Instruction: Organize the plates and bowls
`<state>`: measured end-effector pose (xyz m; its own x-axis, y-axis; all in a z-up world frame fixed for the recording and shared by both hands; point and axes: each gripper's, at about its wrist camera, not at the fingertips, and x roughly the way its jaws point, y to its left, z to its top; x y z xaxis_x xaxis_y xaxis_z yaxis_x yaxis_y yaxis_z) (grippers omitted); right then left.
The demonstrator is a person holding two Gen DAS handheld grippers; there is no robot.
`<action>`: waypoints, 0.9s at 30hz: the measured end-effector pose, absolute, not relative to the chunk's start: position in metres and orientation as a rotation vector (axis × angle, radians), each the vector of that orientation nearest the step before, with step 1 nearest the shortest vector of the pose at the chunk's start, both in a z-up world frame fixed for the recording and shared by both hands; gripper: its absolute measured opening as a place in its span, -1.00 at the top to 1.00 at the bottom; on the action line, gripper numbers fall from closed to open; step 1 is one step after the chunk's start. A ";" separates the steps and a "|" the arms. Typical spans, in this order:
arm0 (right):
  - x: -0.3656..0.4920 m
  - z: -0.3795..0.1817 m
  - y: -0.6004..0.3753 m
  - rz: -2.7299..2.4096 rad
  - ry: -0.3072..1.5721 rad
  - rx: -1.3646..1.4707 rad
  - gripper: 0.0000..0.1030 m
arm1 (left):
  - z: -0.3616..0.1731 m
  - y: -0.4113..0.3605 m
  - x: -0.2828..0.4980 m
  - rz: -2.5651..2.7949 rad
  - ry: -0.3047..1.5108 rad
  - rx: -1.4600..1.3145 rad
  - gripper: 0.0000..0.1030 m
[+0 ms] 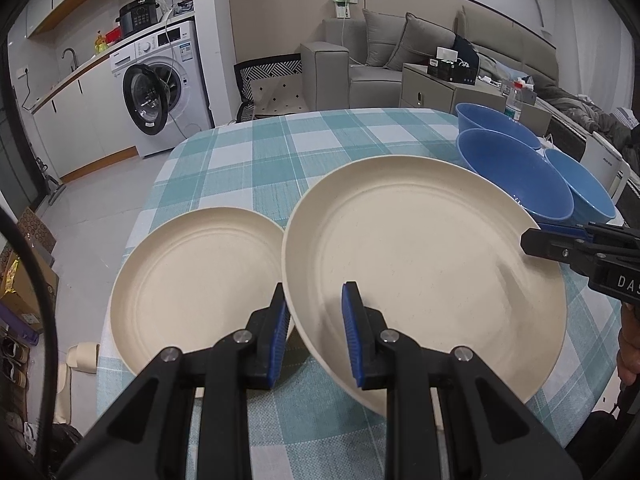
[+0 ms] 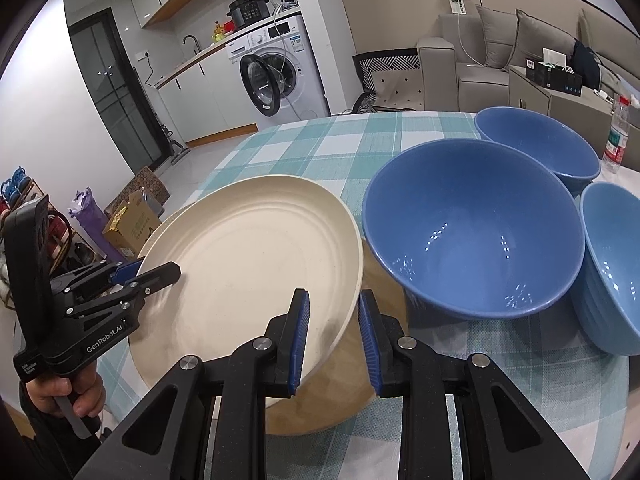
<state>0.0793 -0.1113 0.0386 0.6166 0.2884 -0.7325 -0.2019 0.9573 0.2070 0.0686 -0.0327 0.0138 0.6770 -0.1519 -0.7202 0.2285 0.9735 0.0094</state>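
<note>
while both grippers straddle opposite rims of the big cream plate (image 1: 424, 264), left gripper (image 1: 316, 336) and right gripper (image 2: 334, 336) jaws parted, unclenched; plate tilted on checkered tablecloth (image 1: 256, 160), smaller plate (image 1: 192, 288) beside, three blue bowls (image 2: 472, 224) behind.

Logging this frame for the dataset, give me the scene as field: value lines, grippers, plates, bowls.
surface: table with teal checked cloth
large cream plate: tilted, lifted off the cloth on both sides
second cream plate: flat on the cloth, left of the large one
blue bowls: three, upright, clustered; nearest bowl, far bowl, right bowl
left gripper: jaws straddle the large plate's left rim
right gripper: jaws straddle the plate's right rim
grip closure: cannot tell for either
</note>
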 end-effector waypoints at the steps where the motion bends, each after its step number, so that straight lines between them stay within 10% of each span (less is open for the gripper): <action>1: 0.079 0.038 -0.112 0.282 0.862 0.108 0.49 | 0.014 -0.033 0.068 -0.215 0.800 0.103 0.55; 27: 0.071 0.020 -0.116 0.252 0.896 0.072 0.49 | -0.003 -0.044 0.070 -0.227 0.831 0.128 0.54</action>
